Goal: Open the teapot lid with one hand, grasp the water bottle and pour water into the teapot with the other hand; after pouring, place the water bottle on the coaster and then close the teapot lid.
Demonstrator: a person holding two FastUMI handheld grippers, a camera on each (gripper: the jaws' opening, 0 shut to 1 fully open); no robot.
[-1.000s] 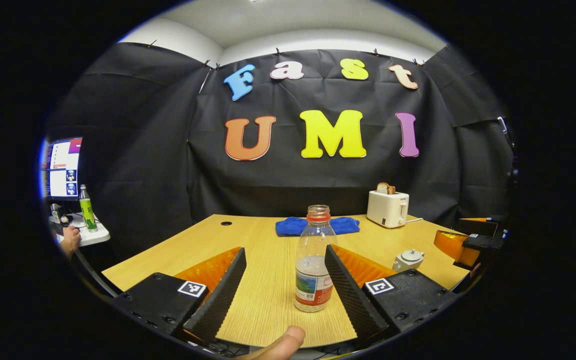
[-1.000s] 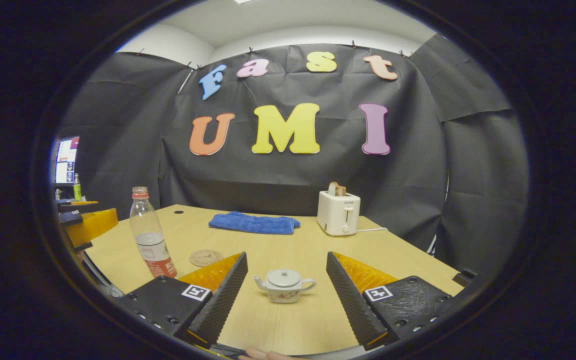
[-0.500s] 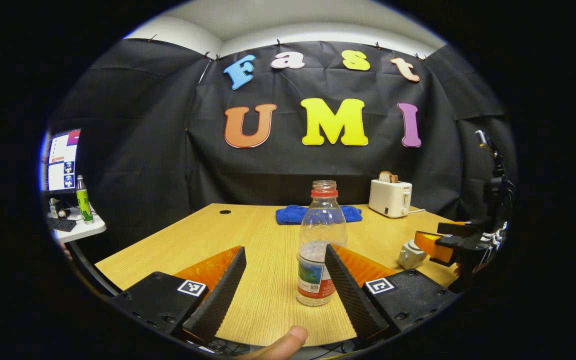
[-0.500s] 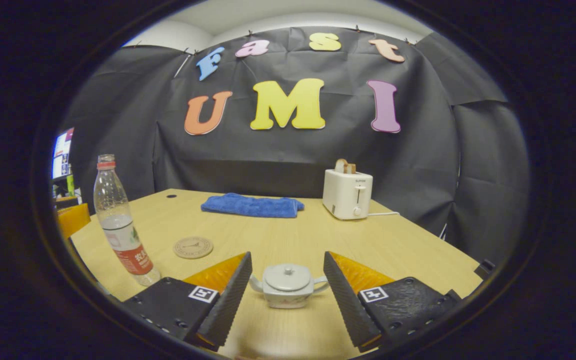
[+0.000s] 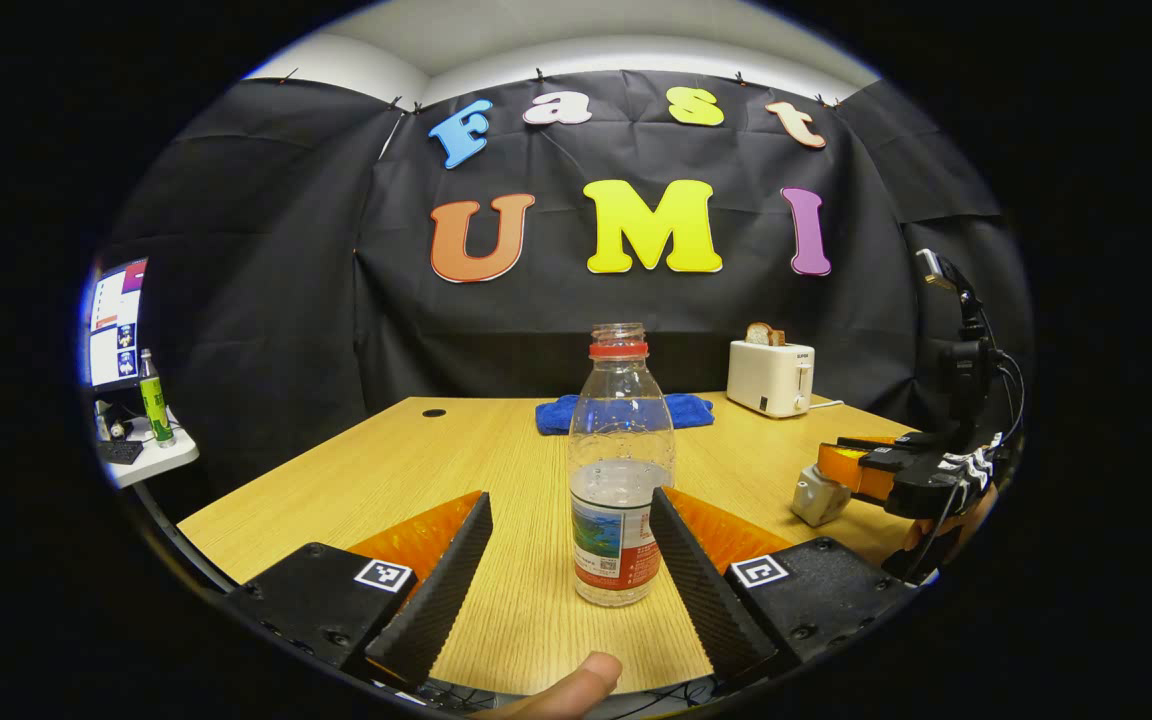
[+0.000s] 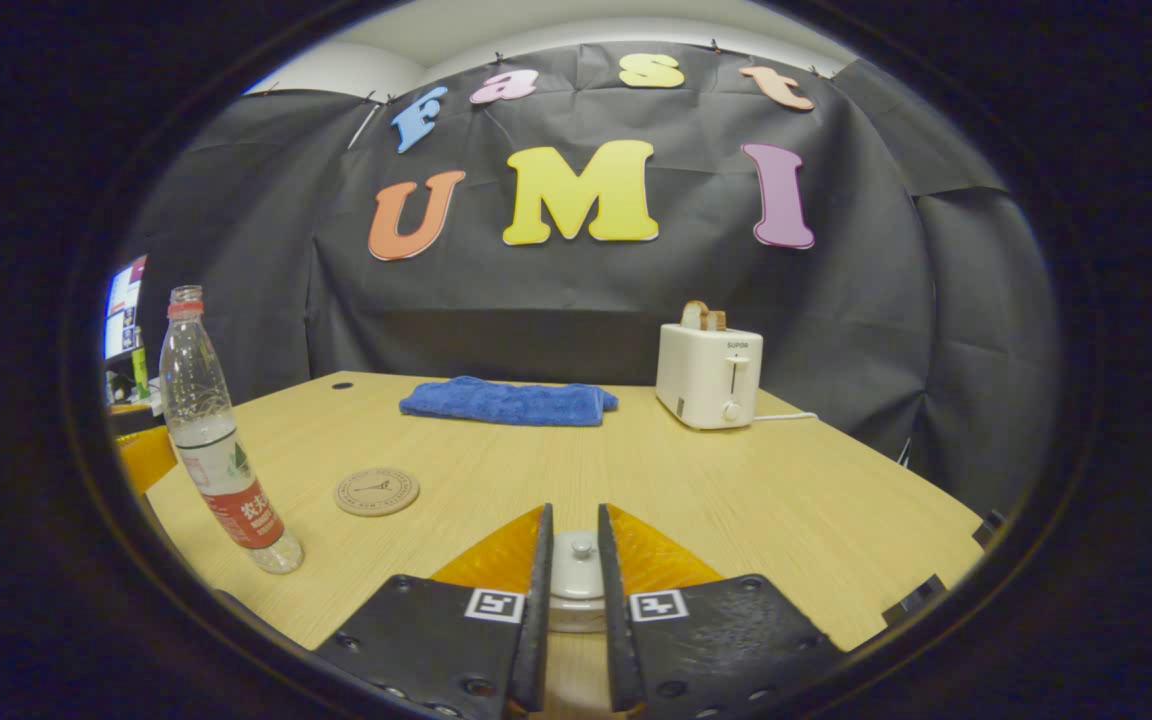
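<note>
A clear water bottle [image 5: 618,470] with a red neck ring, no cap and about half full stands on the wooden table [image 5: 366,480]. It sits between the fingers of my left gripper [image 5: 569,500], closer to the right finger; that gripper is open. The same bottle [image 6: 221,450] appears at the left of the right gripper view. My right gripper [image 6: 573,512] has its fingers drawn in on the lid [image 6: 576,560] of the small white teapot, whose body is mostly hidden. In the left gripper view the teapot [image 5: 816,495] shows under the right gripper [image 5: 886,470]. A round coaster [image 6: 377,491] lies between bottle and teapot.
A folded blue cloth [image 6: 508,400] lies at the back of the table, with a white toaster [image 6: 708,375] holding bread to its right. Off the table's left side stands a small desk with a monitor [image 5: 116,325] and a green bottle [image 5: 152,408]. A thumb [image 5: 566,690] shows at the bottom.
My right gripper moved forward over the teapot and closed from wide open onto its lid. My left gripper moved closer to the bottle, still open.
</note>
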